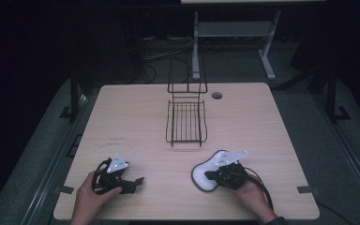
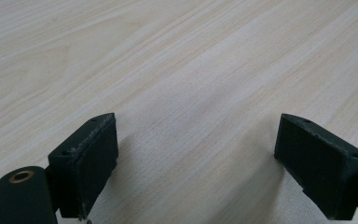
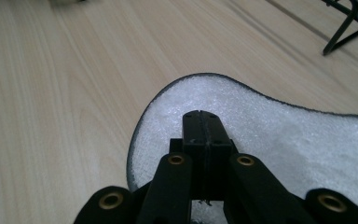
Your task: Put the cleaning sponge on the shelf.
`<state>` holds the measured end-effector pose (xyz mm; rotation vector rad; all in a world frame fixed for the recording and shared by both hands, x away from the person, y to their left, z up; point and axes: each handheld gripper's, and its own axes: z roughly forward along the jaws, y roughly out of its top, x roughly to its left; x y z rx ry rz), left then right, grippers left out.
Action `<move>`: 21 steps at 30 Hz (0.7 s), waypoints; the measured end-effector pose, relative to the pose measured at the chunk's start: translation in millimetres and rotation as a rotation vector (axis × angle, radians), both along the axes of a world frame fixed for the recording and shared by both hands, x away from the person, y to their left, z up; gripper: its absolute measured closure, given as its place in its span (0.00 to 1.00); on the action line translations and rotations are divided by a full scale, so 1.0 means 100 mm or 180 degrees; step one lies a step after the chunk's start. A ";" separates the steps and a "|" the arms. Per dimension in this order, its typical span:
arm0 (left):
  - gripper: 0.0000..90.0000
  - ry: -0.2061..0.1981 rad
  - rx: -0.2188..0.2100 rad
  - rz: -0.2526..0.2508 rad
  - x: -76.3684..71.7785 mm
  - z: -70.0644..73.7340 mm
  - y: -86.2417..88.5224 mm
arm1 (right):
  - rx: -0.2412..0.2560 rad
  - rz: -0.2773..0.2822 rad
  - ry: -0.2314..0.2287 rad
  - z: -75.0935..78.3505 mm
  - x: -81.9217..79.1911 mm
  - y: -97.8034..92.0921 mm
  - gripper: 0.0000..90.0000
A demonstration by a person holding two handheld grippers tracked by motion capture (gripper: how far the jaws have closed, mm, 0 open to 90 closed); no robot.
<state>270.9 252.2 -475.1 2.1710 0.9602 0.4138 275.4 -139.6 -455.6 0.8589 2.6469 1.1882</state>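
In the high view the left gripper (image 1: pixel 133 182) is lying low on the near left part of the table (image 1: pixel 122 117), held by the person's left hand (image 1: pixel 91 194), with bare wood stretching away to the left edge and ahead of it. The left gripper view is showing its jaws standing wide apart over plain wood grain, nothing between them.

Toward the middle, the black wire rack (image 1: pixel 186 121) is sitting at the far centre, well apart from both grippers, with open tabletop running between it and the near edge.

At the right, the right gripper (image 1: pixel 209 175) is resting over the white insole (image 1: pixel 204 177), which is lying flat near the front edge. The right gripper view is showing the jaws pressed together above the insole's (image 3: pixel 261 126) pebbled white surface and dark rim; whether they are pinching it I cannot tell. A foot of the rack (image 3: pixel 347 23) is peeking in at that view's upper right.
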 end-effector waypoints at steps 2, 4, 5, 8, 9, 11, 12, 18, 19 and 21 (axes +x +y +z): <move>0.14 -0.0002 0.0001 -0.0001 0.00 0.00 0.00 | -0.0010 0.0003 -0.0013 0.00 0.03 0.04 1.00; 0.14 -0.0001 0.0002 -0.0002 0.00 0.00 0.00 | -0.0001 -0.0011 -0.0018 0.00 0.06 0.07 1.00; 0.14 -0.0001 0.0001 -0.0001 0.00 0.00 0.00 | 0.0006 -0.0016 -0.0018 0.00 0.08 0.09 1.00; 0.14 -0.0001 0.0001 -0.0001 0.00 0.00 0.00 | 0.0021 -0.0022 -0.0035 -0.01 0.12 0.13 1.00; 0.14 -0.0001 0.0001 -0.0002 0.00 0.00 0.00 | 0.0020 -0.0019 -0.0031 -0.01 0.12 0.13 1.00; 0.14 -0.0001 0.0000 -0.0001 0.00 0.00 0.00 | 0.0008 -0.0010 -0.0031 -0.01 0.14 0.15 1.00; 0.14 -0.0002 0.0000 -0.0002 0.00 0.00 0.00 | 0.0010 -0.0014 -0.0034 0.00 0.14 0.15 1.00; 0.14 -0.0001 0.0001 -0.0001 0.00 0.00 0.00 | 0.0106 -0.0072 -0.0139 0.11 0.12 0.04 1.00; 0.14 -0.0001 0.0000 -0.0001 0.00 0.00 0.00 | 0.0113 -0.0087 -0.0149 0.13 0.12 0.01 1.00; 0.14 -0.0001 0.0000 -0.0001 0.00 0.00 0.00 | 0.0120 -0.0161 -0.0164 0.16 0.14 -0.07 1.00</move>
